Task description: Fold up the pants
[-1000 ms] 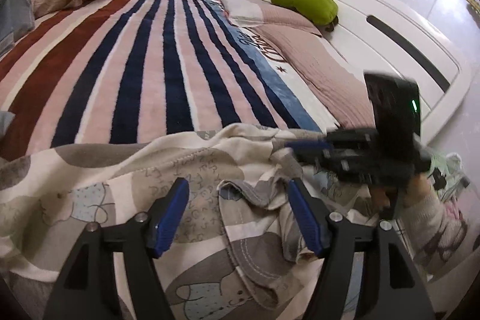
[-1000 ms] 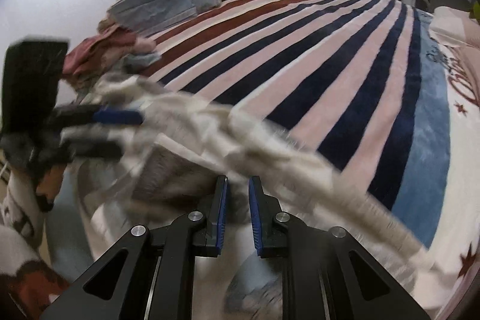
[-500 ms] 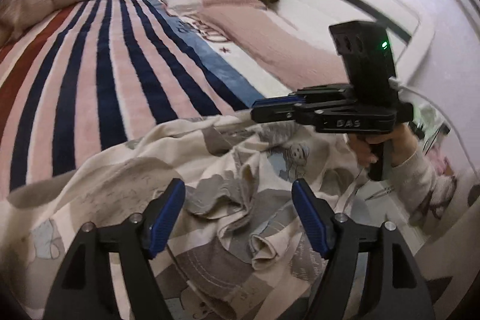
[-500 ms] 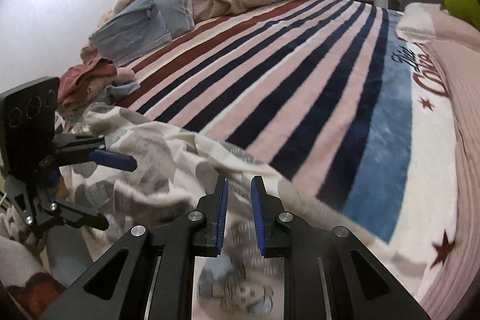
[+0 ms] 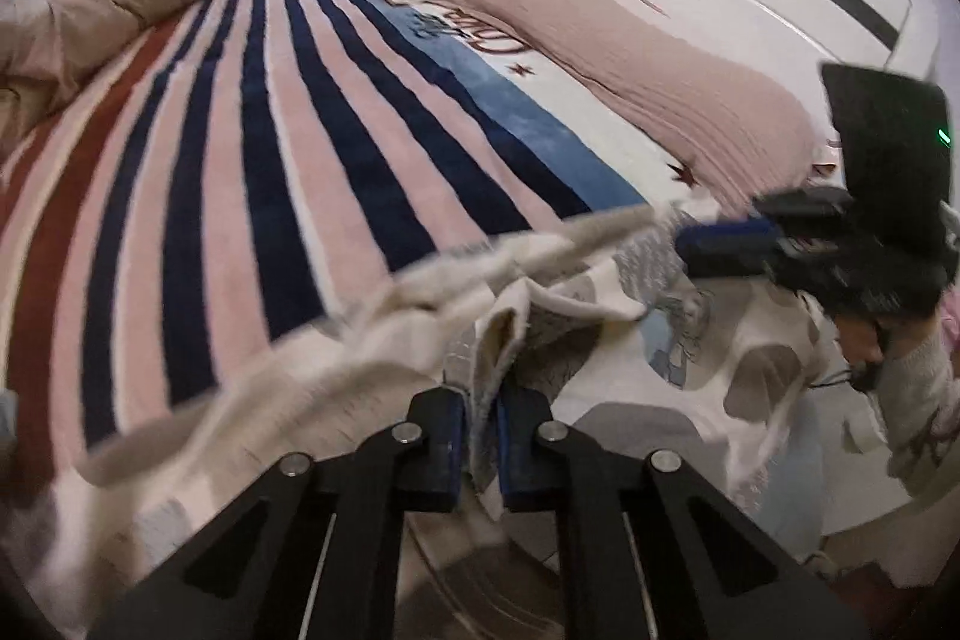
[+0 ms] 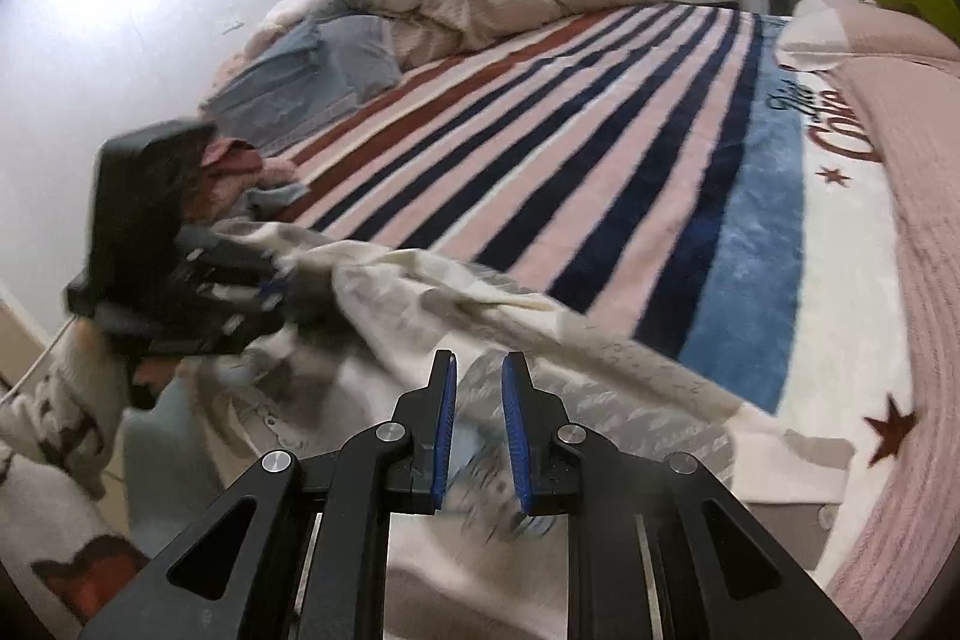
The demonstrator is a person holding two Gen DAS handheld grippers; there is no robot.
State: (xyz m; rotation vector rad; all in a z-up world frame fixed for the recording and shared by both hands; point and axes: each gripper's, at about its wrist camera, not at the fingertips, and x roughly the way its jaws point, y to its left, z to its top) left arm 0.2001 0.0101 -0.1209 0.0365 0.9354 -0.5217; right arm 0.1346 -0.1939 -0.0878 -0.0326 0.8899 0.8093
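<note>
The left hand-held gripper (image 5: 480, 451) pinches a fold of the cream patterned pants (image 5: 600, 304) between nearly closed fingers. The right hand-held gripper (image 6: 479, 436) has its fingers narrowly parted with pants fabric between them. The pants lie bunched at the near edge of the striped blanket (image 6: 600, 148) on the bed.

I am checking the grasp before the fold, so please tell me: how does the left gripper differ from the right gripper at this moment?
The left gripper is shut, pinching an edge of the pants; the right gripper shows a visible gap between its pads, with blurred fabric inside. The left one holds a bunched fold, while the right one sits over flatter cloth. Both have black fingers with blue pads, and both work at the near edge of the striped blanket.
</note>
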